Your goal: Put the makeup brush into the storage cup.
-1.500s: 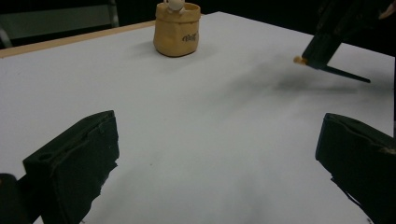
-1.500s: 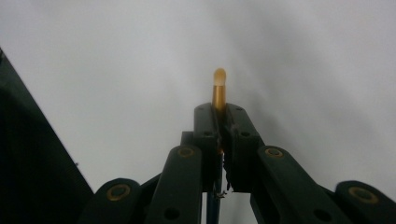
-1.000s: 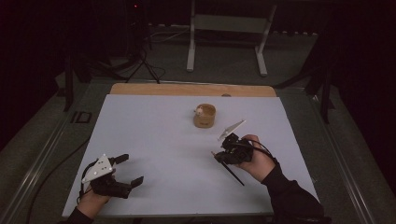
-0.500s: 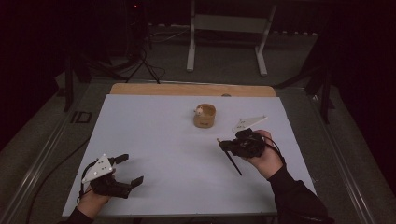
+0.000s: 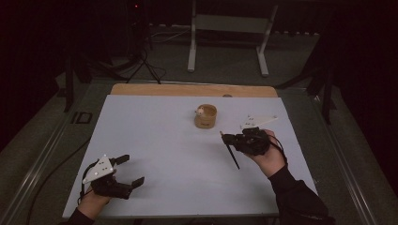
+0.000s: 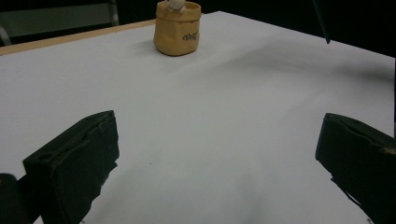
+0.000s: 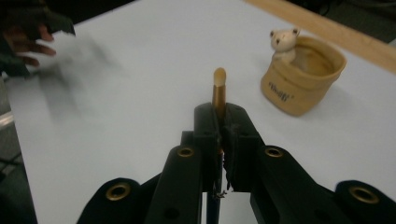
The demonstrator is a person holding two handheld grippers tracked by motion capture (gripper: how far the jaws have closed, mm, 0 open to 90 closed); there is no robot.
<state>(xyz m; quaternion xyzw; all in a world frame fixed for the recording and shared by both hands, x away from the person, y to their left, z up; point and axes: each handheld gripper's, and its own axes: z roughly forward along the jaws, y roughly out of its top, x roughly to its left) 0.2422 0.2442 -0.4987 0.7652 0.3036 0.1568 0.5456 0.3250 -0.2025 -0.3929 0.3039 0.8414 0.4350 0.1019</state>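
Your right claw (image 5: pixel 226 138) sits right of centre in the high view, its jaws pressed together on a thin dark pen (image 5: pixel 232 153) that slants from the claw tips down towards the lower right of the frame, its lower end hanging above the white surface (image 5: pixel 155 136). In the right gripper view the same pen (image 7: pixel 219 91) shows between the two closed black jaws, its gold upper end with a rounded tip sticking out past them near the middle of the frame. The small tan cup (image 5: pixel 206 116) stands just above the centre of the high view, up and to the left of your right claw and apart from it; a little white bear figure (image 7: pixel 283 40) perches on its rim at the upper right of the right gripper view. Your left claw (image 5: pixel 126 170) rests at the lower left of the high view, well apart from the cup and the pen, with its jaws spread wide and nothing between them. In the left gripper view the two jaws stand at the lower left and lower right corners, bare surface between them, and the cup (image 6: pixel 177 27) sits at the top centre, far off.
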